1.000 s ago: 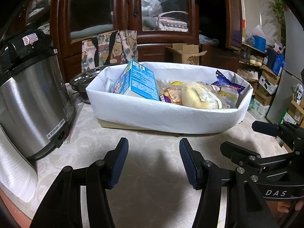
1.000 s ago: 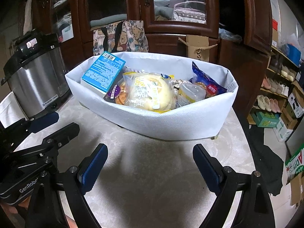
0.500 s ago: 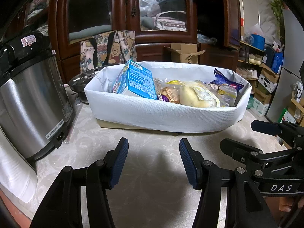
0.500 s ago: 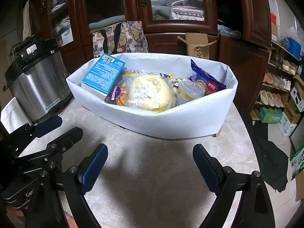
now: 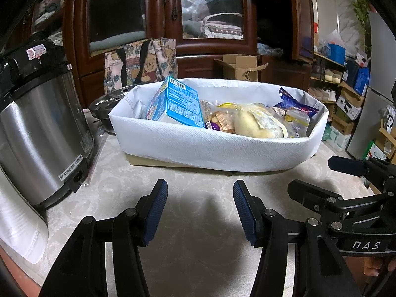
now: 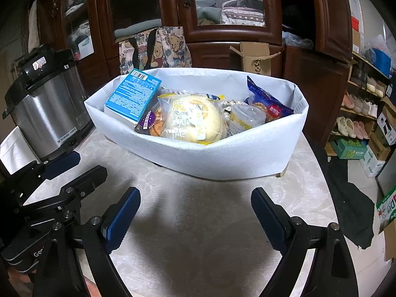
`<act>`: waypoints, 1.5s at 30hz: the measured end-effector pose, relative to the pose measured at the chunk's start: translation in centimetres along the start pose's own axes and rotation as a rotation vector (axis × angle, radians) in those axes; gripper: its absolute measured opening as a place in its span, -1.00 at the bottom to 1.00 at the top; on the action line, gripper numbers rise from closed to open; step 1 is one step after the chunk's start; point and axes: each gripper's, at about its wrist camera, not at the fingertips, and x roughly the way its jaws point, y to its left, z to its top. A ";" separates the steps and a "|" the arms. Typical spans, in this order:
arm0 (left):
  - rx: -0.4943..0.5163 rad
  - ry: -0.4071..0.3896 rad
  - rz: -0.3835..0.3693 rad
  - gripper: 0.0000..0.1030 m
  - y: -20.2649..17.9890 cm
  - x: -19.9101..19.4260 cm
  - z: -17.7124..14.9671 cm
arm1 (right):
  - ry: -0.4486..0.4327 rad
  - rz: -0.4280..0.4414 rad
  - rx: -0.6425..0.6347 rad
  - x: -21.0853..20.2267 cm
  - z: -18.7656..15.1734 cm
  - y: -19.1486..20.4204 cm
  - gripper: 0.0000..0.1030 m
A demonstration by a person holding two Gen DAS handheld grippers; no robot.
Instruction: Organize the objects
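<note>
Five-odd snack packs sit in the white fabric bin (image 6: 222, 153), ahead of both tongs. Bin soft, floppy; grab the rim. Blue carton (image 6: 132, 96) stiff, pinch edges. Bun pack (image 6: 195, 121) squashy, slippery. Left gripper (image 5: 200, 210) half-spread, right gripper (image 6: 195, 220) wide, both empty.

both claws (image 5: 200, 210) (image 6: 195, 219) empty (jaws apart)

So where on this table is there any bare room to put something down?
Bare tabletop lies in front of the white basket, beyond both open grippers. The basket is crammed with snacks. At its left end, the pressure cooker and dark pot crowd close.
</note>
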 end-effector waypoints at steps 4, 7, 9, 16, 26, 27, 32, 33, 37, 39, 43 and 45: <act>-0.003 -0.007 -0.004 0.05 0.0 -0.1 0.1 | -0.004 0.010 0.003 0.0 0.0 -0.1 0.78; -0.001 -0.006 -0.002 0.05 0.0 0.0 0.1 | -0.003 0.012 0.003 0.0 0.0 -0.2 0.78; -0.002 -0.006 -0.003 0.05 0.0 0.0 0.1 | -0.001 0.013 0.004 0.0 0.0 -0.2 0.78; 0.002 -0.007 0.003 0.05 0.0 0.0 0.1 | 0.000 0.014 0.006 0.0 -0.1 -0.2 0.78; 0.003 -0.009 0.006 0.05 0.0 0.0 0.1 | 0.001 0.014 0.006 0.0 -0.1 -0.2 0.78; 0.003 -0.010 0.005 0.05 0.0 0.0 0.1 | 0.001 0.015 0.007 0.0 -0.1 -0.2 0.78; 0.003 -0.009 0.006 0.05 0.0 0.0 0.1 | 0.002 0.014 0.006 0.0 -0.1 -0.2 0.78; 0.004 -0.008 0.007 0.05 0.0 0.0 0.1 | 0.003 0.014 0.006 0.0 -0.1 -0.2 0.78; 0.004 -0.009 0.007 0.05 0.0 0.0 0.1 | 0.003 0.016 0.006 0.0 -0.1 -0.2 0.78; 0.003 -0.008 0.008 0.05 0.0 0.0 0.1 | 0.003 0.018 0.005 0.0 -0.1 -0.2 0.78; 0.003 -0.007 0.010 0.05 0.0 0.0 0.1 | 0.004 0.020 0.004 0.0 -0.2 -0.2 0.78; 0.003 -0.005 0.011 0.04 0.1 0.1 0.1 | 0.004 0.019 0.004 0.0 -0.2 -0.2 0.78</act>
